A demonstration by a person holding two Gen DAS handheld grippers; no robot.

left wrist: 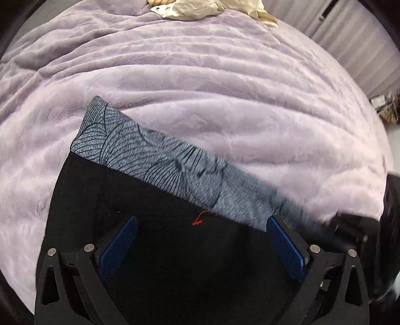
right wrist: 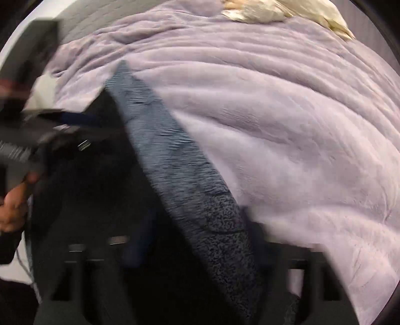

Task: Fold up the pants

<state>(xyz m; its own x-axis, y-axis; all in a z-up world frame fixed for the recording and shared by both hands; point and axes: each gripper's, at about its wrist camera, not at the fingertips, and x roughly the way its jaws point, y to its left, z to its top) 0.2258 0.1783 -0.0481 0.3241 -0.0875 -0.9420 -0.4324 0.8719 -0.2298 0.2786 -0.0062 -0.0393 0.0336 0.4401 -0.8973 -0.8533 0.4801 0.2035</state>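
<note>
Left wrist view first: at the bottom of the frame the left tongs [left wrist: 200, 222] stand wide apart, their blue ribbed pads [left wrist: 120, 247] splayed over the black cloth of the pants [left wrist: 155, 225] with nothing clamped between them. The pants lie on the bed, filling the lower middle of the frame, matte and dark, with a small red thread [left wrist: 198, 220] showing near the seam. Their grey patterned waistband [left wrist: 155, 155] runs as a slanted strip from the left centre down to the lower right, printed with fine fan-like lines; it looks stretchy and thin. My guess is that the tongs are spread to come down on the waist edge, or have just let it go.

In the right wrist view the right tongs [right wrist: 195, 252] sit at the bottom of the frame, badly blurred; the waistband [right wrist: 175, 170] crosses between or over them, and I cannot tell whether they pinch it. At the left edge the other tool and a bare hand [right wrist: 13, 205] appear, also smeared.

Beyond the pants, a lilac blanket [left wrist: 225, 87] covers the bed, plush and soft, rumpled into long shallow ridges, so the cloth will likely drag rather than slide. At the top of the frame lies a crumpled cream sheet [left wrist: 200, 10], well apart from the pants.
</note>
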